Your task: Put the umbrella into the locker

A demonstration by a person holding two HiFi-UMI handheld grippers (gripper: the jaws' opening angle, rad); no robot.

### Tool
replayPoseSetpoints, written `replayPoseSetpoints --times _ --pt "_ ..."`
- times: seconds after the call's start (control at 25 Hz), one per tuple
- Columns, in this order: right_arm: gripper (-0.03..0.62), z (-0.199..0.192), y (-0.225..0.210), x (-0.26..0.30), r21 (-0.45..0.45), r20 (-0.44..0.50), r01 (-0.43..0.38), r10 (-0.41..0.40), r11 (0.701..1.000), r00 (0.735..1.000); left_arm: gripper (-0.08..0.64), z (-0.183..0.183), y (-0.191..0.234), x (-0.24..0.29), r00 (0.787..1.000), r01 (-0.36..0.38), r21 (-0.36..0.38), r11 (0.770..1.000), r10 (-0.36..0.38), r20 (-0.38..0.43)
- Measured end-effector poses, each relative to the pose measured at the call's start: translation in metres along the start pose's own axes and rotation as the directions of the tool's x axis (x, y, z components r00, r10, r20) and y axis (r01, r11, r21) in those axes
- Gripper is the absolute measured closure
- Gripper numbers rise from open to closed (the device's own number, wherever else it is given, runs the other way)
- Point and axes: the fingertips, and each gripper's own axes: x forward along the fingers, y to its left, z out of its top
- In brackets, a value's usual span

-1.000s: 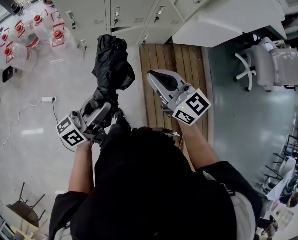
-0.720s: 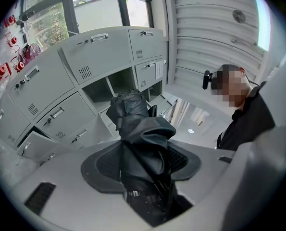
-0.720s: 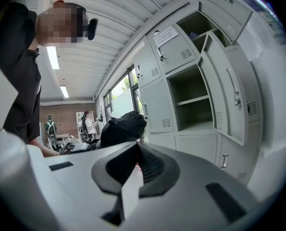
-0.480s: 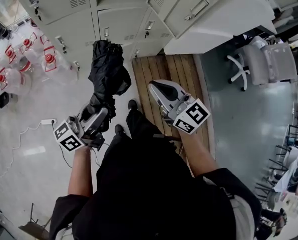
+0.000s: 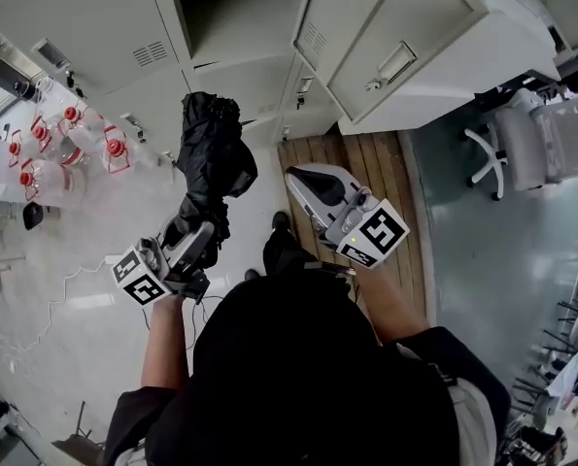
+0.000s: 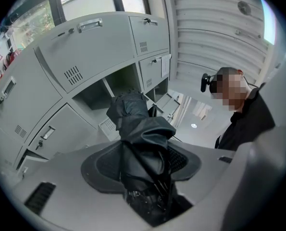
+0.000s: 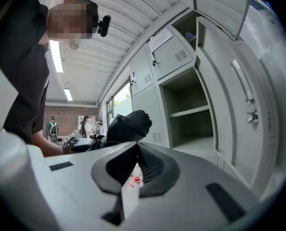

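Note:
A folded black umbrella (image 5: pixel 211 158) sticks forward out of my left gripper (image 5: pixel 196 229), which is shut on its lower part. In the left gripper view the umbrella (image 6: pixel 139 129) fills the space between the jaws (image 6: pixel 143 165) and points at an open locker compartment (image 6: pixel 115 88). The grey locker bank (image 5: pixel 104 27) stands just ahead, with an open compartment (image 5: pixel 238 17) and its door (image 5: pixel 395 47) swung out to the right. My right gripper (image 5: pixel 300 176) is shut and empty, to the right of the umbrella. In its own view the right gripper (image 7: pixel 134 150) faces the open compartment (image 7: pixel 191 114).
Several water jugs with red caps (image 5: pixel 70 139) stand on the floor at the left. A wooden pallet (image 5: pixel 366 178) lies below the open door. An office chair (image 5: pixel 531 144) is at the right. A cable (image 5: pixel 36 289) runs across the floor. Two people (image 7: pixel 87 126) stand far off.
Both grippers and the person have moved closer to the lockers, which now loom larger at the top of the head view. The umbrella stays in the left gripper.

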Motion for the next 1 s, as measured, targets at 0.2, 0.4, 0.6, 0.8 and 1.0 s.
replayPoseSetpoints --times 0.2,0.4,0.6,0.8,1.0 --pt "0.580 0.031 -0.030 0.024 -0.080 0.037 -0.071 0.074 0.994 0.997 0.322 0.035 0.014 0.042 0.998 -0.017 0.012 1.000 0.016 0.057" --pt "0.581 0.058 -0.055 0.040 -0.125 0.094 -0.069 0.081 0.990 0.992 0.322 0.070 0.019 0.082 0.996 -0.063 0.095 0.993 0.057 0.061" --pt "0.581 0.066 -0.080 0.052 -0.079 0.123 -0.100 0.109 0.992 0.986 0.324 0.111 0.016 0.120 0.994 -0.109 0.140 0.984 0.104 0.045" --pt "0.581 0.076 -0.098 0.059 -0.086 0.136 -0.110 0.121 0.990 0.983 0.324 0.149 0.018 0.160 0.991 -0.132 0.177 0.975 0.132 0.010" --pt "0.581 0.085 -0.096 0.072 -0.128 0.133 -0.092 0.109 0.988 0.985 0.327 0.187 0.034 0.183 0.986 -0.159 0.241 0.957 0.165 -0.002"
